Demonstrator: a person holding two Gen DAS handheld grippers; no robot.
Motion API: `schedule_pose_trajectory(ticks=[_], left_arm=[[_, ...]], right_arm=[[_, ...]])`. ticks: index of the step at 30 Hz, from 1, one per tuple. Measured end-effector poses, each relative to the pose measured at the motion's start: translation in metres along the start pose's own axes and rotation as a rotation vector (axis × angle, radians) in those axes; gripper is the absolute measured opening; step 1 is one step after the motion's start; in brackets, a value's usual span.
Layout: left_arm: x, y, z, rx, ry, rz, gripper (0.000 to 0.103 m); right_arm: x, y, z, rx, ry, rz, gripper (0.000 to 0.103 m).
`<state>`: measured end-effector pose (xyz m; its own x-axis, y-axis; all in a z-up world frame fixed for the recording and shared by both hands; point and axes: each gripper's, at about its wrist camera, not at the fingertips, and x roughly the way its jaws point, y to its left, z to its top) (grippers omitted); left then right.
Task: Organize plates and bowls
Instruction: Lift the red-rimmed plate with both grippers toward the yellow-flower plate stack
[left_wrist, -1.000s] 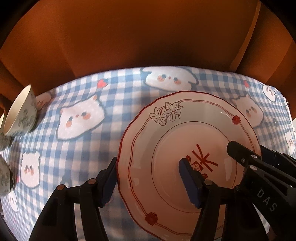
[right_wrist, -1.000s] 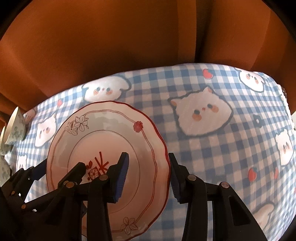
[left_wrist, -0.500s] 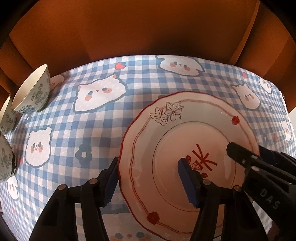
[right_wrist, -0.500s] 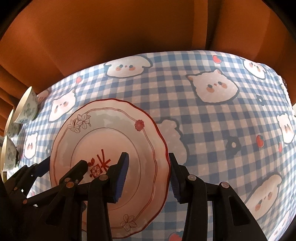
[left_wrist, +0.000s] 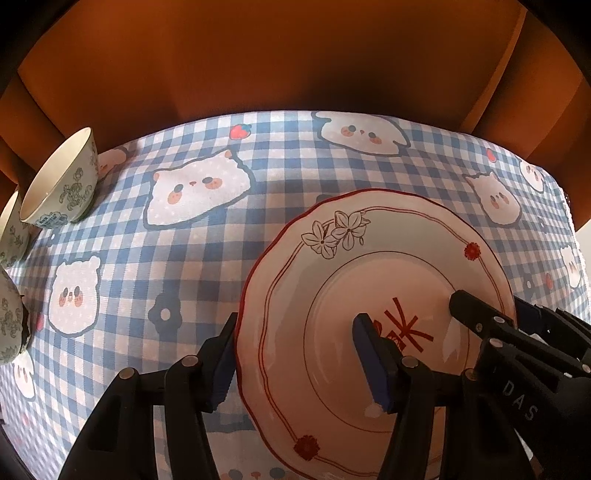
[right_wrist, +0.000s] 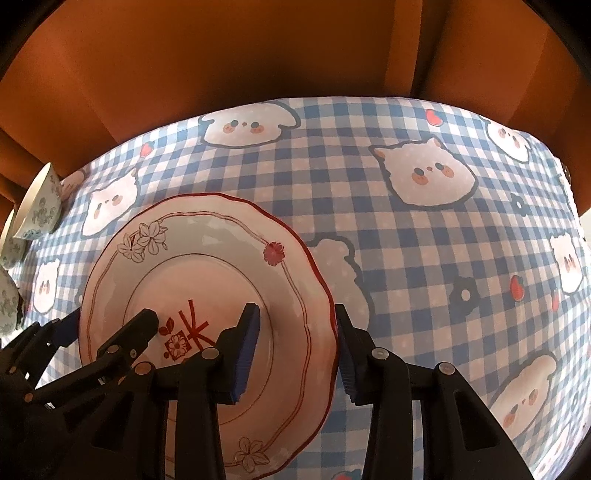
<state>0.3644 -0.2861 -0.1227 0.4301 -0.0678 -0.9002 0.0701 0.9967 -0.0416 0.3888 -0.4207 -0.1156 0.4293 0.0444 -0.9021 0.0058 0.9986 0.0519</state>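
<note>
**Plate straddled at both edges**

Red-rimmed and floral, the plate (left_wrist: 369, 295) sits over the checked tablecloth (left_wrist: 184, 258). The left gripper (left_wrist: 295, 365) straddles its left rim, jaws just closing. The right gripper (right_wrist: 295, 347) straddles the opposite rim, also closing. Whether either pair of pads presses the plate cannot be told. Bowls (left_wrist: 59, 184) stand far left.

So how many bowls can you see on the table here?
3, all at the tablecloth's left edge: one fully visible bowl, a second behind it, a third nearer the camera. More may sit out of frame.
</note>
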Motion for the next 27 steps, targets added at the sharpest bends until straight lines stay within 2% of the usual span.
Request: schedule_pose_trajectory(ticks=[11, 27], left_arm=[[-0.047, 0.005, 0.001, 0.013, -0.075, -0.022, 0.061], [-0.119, 0.023, -0.025, 0.037, -0.161, -0.06, 0.061]], right_arm=[[-0.047, 0.006, 0.001, 0.006, -0.081, -0.024, 0.043], [-0.125, 0.033, -0.036, 0.027, -0.176, -0.064, 0.043]])
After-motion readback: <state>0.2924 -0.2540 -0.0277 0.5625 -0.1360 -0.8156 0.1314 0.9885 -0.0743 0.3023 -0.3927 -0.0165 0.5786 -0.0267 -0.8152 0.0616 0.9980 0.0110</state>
